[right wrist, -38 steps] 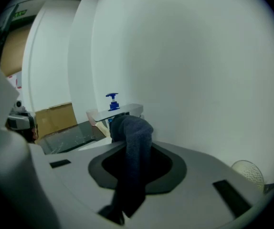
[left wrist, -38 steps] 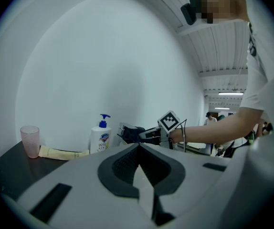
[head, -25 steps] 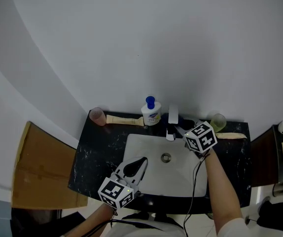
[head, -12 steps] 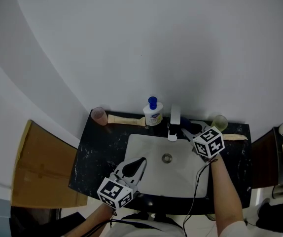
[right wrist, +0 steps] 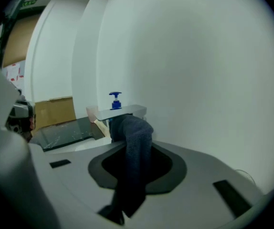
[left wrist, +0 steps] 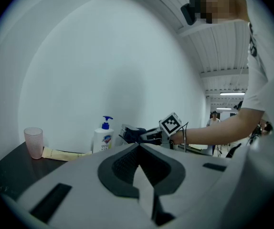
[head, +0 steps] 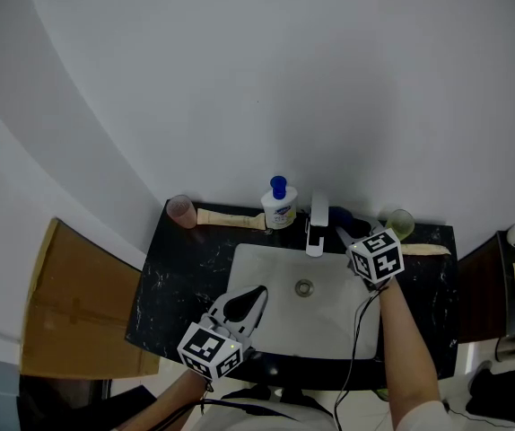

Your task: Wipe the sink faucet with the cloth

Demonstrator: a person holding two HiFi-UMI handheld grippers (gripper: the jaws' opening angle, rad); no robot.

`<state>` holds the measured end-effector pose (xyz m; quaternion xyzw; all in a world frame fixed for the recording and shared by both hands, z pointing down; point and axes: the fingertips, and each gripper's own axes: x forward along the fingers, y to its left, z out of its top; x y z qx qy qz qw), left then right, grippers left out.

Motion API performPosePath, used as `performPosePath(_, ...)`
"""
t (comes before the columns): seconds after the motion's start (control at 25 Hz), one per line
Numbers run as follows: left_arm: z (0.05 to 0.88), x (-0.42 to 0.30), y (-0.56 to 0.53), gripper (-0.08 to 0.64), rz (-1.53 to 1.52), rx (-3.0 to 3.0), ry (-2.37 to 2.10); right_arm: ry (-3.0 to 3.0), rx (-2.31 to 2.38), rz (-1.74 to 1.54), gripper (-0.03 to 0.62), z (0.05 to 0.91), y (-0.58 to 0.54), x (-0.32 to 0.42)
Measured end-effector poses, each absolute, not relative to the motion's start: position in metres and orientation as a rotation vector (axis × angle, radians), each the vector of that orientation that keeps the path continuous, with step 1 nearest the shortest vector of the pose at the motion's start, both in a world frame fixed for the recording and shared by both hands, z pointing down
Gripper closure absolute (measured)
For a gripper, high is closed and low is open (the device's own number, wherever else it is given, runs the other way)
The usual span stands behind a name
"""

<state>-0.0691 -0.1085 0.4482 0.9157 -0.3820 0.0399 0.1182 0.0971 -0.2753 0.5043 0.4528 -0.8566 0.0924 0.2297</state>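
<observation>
At the white sink's (head: 262,260) 7 o'clock rim, the left gripper (head: 256,293) is seen with jaws together, empty. Toward 1 o'clock, a dark blue cloth (right wrist: 136,149) is clamped by the right gripper (head: 339,233) and touches the faucet (head: 317,212) at 12 o'clock.

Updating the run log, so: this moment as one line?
step: faucet wipe | right gripper: shut on cloth, cloth at faucet | left gripper: shut, empty, over sink

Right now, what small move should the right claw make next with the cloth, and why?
Probably sweep the right claw along the faucet toward its outlet: its jaws are shut on the dark cloth, whose bunched end sits against the spout's side.
</observation>
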Motion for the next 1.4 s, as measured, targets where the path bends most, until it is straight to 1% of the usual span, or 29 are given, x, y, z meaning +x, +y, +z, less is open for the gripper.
performPosePath(0.12,0.449,-0.069,-0.107,0.558,0.12,2.677,-1.115,-2.377,1.215,0.265,0.508,0.506,-0.268,0.104)
performPosePath(0.28,0.449,-0.065,-0.104,0.558,0.12,2.68,-1.105,-2.481,1.018,0.205,0.508,0.5,-0.248,0.071)
performPosePath(0.36,0.448,-0.063,-0.104,0.558,0.119,2.682,-1.102,-2.474,0.992,0.172,0.508,0.499,-0.248,0.06)
performPosePath(0.48,0.447,-0.064,-0.105,0.558,0.115,2.683,-1.104,-2.427,1.052,0.162,0.508,0.5,-0.262,0.062)
performPosePath(0.76,0.449,-0.07,-0.103,0.558,0.126,2.677,-1.112,-2.328,1.264,0.239,0.508,0.509,-0.281,0.1)
performPosePath(1.0,0.45,-0.067,-0.098,0.558,0.133,2.685,-1.1,-2.256,1.322,0.341,0.508,0.547,-0.262,0.127)
performPosePath(1.4,0.451,-0.071,-0.096,0.558,0.137,2.671,-1.128,-2.224,1.149,0.478,0.508,0.603,-0.234,0.104)
